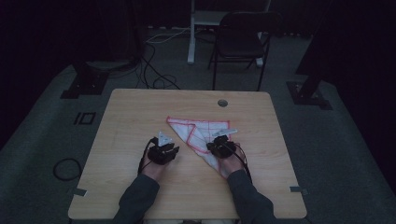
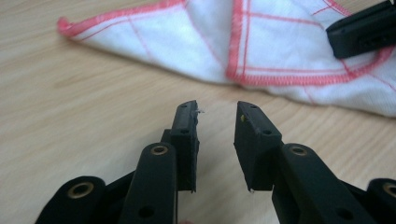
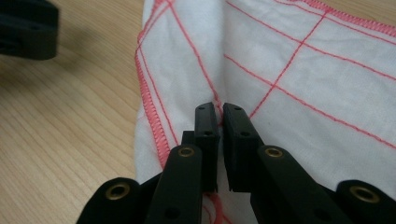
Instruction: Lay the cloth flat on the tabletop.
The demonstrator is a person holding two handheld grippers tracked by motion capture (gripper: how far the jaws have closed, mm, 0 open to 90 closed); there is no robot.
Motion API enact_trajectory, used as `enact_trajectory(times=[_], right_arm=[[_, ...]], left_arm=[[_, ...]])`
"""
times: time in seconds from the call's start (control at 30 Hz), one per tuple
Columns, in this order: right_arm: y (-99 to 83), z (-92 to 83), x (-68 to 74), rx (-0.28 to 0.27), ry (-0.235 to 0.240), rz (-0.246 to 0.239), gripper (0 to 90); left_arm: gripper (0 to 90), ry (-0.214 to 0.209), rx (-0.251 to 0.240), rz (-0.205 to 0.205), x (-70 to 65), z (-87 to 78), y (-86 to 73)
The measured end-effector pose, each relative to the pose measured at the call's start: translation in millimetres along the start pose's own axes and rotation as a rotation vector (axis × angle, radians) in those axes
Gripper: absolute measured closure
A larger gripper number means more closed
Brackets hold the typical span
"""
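Observation:
A white cloth (image 1: 198, 129) with red grid lines and a red hem lies folded into a triangle on the wooden table (image 1: 140, 107). My right gripper (image 1: 223, 138) rests on the cloth's near right part. In the right gripper view the right gripper (image 3: 218, 111) has its jaws closed on a raised ridge of the cloth (image 3: 303, 70). My left gripper (image 1: 163, 140) sits just left of the cloth over bare wood. In the left gripper view the left gripper (image 2: 217, 109) stands open with nothing between its jaws, a short way from the cloth's hemmed edge (image 2: 280, 79).
A round cable hole (image 1: 222, 102) is set in the table near its far edge. A dark folding chair (image 1: 240, 42) and a white desk leg (image 1: 191, 37) stand beyond the table. Cables lie on the grey carpet.

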State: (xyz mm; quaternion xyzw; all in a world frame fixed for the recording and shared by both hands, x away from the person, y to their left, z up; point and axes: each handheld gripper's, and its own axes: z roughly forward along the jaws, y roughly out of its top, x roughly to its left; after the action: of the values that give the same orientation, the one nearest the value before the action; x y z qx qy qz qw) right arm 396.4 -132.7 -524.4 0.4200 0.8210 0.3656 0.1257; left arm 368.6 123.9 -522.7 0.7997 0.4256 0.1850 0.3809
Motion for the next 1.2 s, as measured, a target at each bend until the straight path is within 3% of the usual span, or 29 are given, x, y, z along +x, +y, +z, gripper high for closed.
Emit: enact_trajectory(times=[0.17,0.27,0.37,0.6,0.7,0.93,1.2], right_arm=[[-1.2,0.0,-0.7,0.003,-0.008,-0.013,84.0],[-1.8,0.0,-0.8,0.005,-0.009,-0.012,83.9],[-3.1,0.1,-0.1,0.008,-0.010,-0.019,82.9],[-4.9,-1.7,-1.5,0.004,-0.013,-0.028,75.5],[-5.6,-4.8,-3.4,-0.001,-0.010,-0.018,72.5],[-6.8,-13.9,-7.7,-0.024,-0.014,-0.009,71.5],[-13.3,-19.5,-18.1,-0.027,-0.042,0.006,71.2]], left_arm=[[66.9,-0.009,-0.004,0.014,-4.1,15.4,12.3],[65.0,-0.014,-0.006,0.001,-5.5,22.2,17.5],[63.0,-0.026,0.005,0.001,-8.7,39.4,28.8],[60.6,-0.025,0.036,-0.023,-12.7,56.6,33.6],[62.1,-0.029,0.047,-0.029,-13.8,57.0,33.9],[84.3,-0.032,0.045,-0.016,-20.9,51.2,33.3],[86.6,-0.038,0.023,-0.006,-20.5,36.9,29.1]])
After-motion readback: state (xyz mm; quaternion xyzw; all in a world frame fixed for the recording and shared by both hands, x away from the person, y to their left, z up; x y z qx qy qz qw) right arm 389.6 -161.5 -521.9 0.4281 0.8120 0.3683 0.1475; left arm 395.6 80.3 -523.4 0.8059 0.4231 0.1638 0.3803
